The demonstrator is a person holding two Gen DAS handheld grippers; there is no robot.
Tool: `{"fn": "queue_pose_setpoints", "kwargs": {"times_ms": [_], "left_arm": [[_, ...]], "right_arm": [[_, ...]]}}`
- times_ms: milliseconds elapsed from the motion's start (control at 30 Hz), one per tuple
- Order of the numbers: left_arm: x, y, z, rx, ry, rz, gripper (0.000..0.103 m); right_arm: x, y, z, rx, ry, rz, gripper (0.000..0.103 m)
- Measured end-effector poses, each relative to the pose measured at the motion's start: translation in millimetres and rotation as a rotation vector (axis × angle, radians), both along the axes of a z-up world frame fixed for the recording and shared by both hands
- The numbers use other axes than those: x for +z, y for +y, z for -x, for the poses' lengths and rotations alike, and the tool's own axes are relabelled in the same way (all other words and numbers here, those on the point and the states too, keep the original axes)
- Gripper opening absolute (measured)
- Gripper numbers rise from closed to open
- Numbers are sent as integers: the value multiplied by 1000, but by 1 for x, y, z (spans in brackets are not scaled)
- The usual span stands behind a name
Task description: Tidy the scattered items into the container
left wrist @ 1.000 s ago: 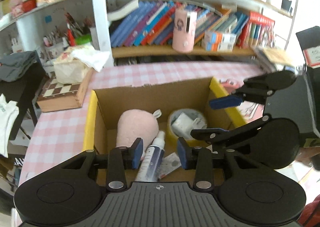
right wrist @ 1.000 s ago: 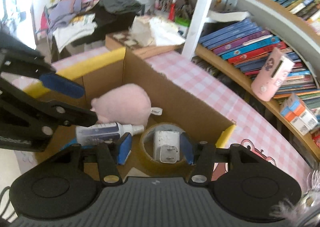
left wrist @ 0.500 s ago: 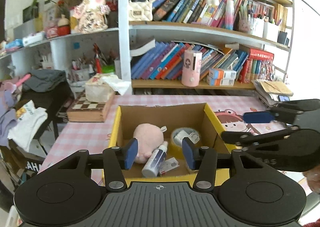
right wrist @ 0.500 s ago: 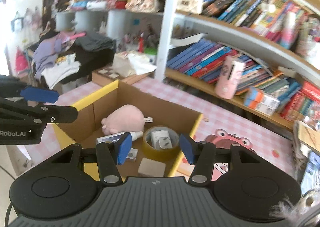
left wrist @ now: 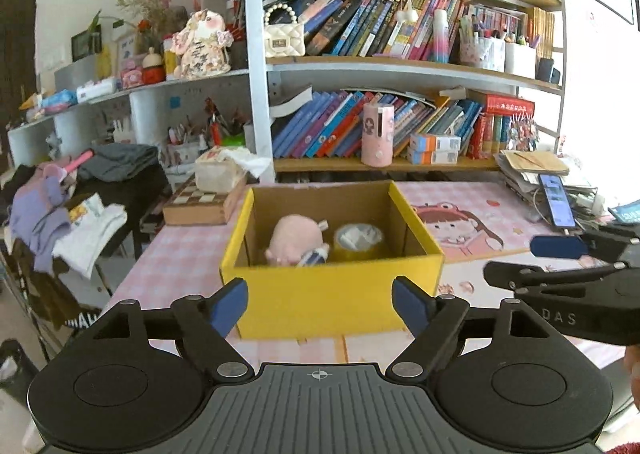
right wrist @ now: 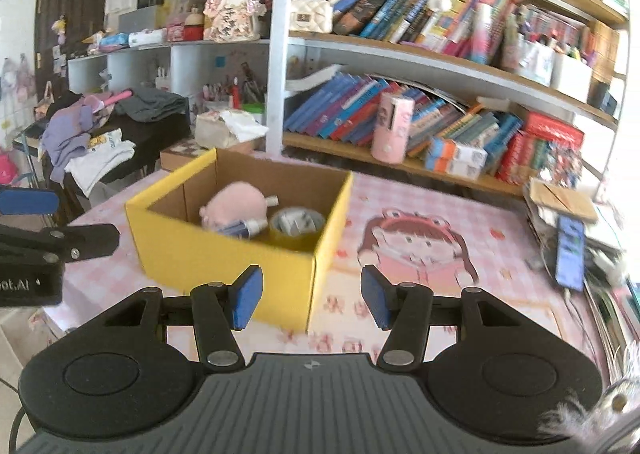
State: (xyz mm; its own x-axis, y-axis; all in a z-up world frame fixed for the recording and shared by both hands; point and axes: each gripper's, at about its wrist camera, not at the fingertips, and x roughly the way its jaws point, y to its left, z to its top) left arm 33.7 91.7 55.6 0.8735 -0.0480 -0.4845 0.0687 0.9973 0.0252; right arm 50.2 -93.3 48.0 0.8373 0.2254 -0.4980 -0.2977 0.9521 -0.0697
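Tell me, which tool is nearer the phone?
Right. The right tool has the phone ahead to its right; the left tool, jaws opening empty, faces the yellow box farther left.

Box [left wrist: 332, 294] front wall hides the lower parts of the pink plush [left wrist: 296, 240], spray bottle [left wrist: 316, 257] and tape roll [left wrist: 358, 242]. Right gripper [left wrist: 560, 258] cut off at 3 o'clock. Phone [right wrist: 570, 254] smeared by blur.

Box [left wrist: 332, 294] made of matt cardboard, outside coated yellow. Plush toy [left wrist: 294, 238] covered in soft pink cloth. Tape roll [left wrist: 358, 242] finished glossy.
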Motion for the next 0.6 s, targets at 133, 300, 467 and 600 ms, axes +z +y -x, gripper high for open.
{"fn": "queue_pose_setpoints", "kwargs": {"times_ms": [133, 300, 467, 600], "left_arm": [[-6, -4, 21, 16, 8, 18, 84], [-18, -13, 38, 17, 28, 2, 90], [-32, -24, 41, 8, 79, 4, 93], [-44, -32, 42, 1, 116, -15, 95]], "right_arm": [[-9, -10, 25, -41, 26, -4, 53], [-21, -20, 51, -83, 55, 0, 59], [-32, -31, 61, -130, 125, -5, 61], [-36, -43, 66, -183, 147, -12, 68]]}}
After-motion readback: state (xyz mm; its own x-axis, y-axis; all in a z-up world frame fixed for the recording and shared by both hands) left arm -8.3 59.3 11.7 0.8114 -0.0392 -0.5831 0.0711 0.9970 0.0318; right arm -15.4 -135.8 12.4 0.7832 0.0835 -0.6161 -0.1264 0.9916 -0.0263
